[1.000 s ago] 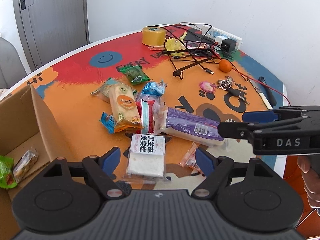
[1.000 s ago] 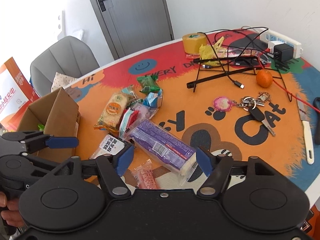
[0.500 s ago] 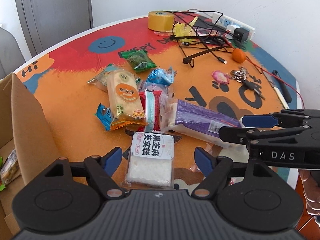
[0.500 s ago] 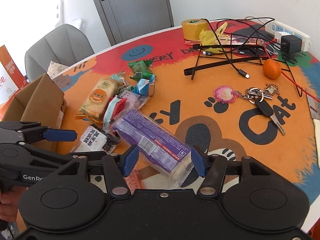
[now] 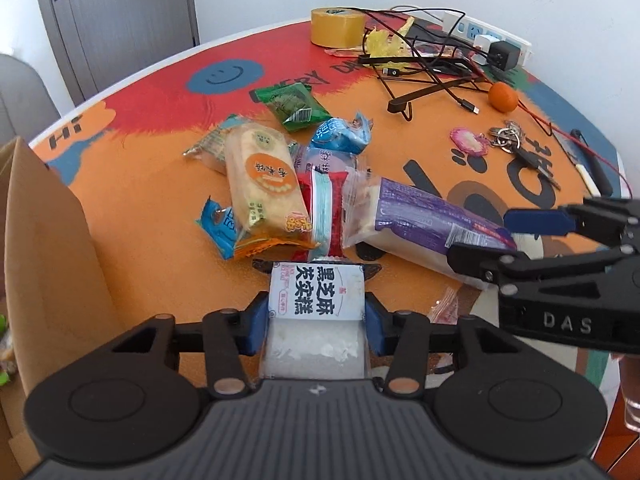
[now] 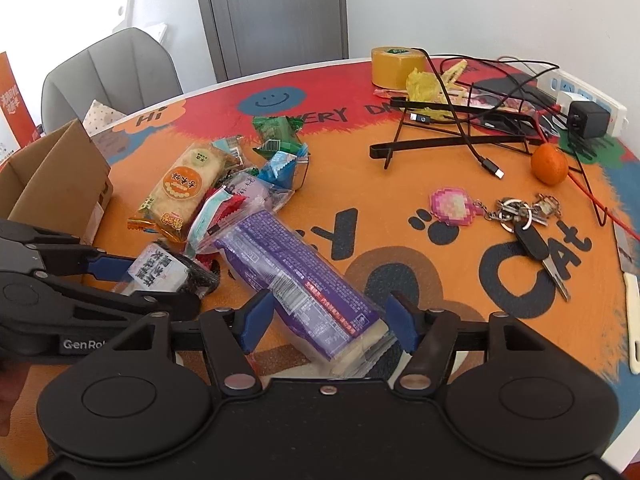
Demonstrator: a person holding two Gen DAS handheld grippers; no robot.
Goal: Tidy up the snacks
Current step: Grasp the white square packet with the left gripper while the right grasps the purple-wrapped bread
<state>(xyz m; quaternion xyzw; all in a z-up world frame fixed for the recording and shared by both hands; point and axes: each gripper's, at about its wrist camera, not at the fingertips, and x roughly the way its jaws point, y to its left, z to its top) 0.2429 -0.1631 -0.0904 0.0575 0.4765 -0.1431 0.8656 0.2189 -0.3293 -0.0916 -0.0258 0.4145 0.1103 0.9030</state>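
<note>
The task is barely begun: most snacks lie heaped mid-counter [image 5: 132,200], right of the cardboard box [image 5: 44,240]. The left tongs [image 5: 316,320] are closing, clenched on the white rice-cake packet [image 5: 316,292]; the right tongs [image 6: 326,314] straddle the purple packet [image 6: 296,276], opening, not yet gripping.

right claw [image 5: 560,240]: "DAS" | left claw [image 6: 132,280]: "GenRo" | tablecloth [image 6: 440,200]: "HI", "CAT"

snack packs [image 5: 262,184]: about 9 counted | tape rolls [image 5: 338,27]: 1 | oranges [image 5: 503,97]: 1 | cardboard boxes [image 5: 44,248]: 1 | key bunches [image 6: 528,216]: 1
</note>
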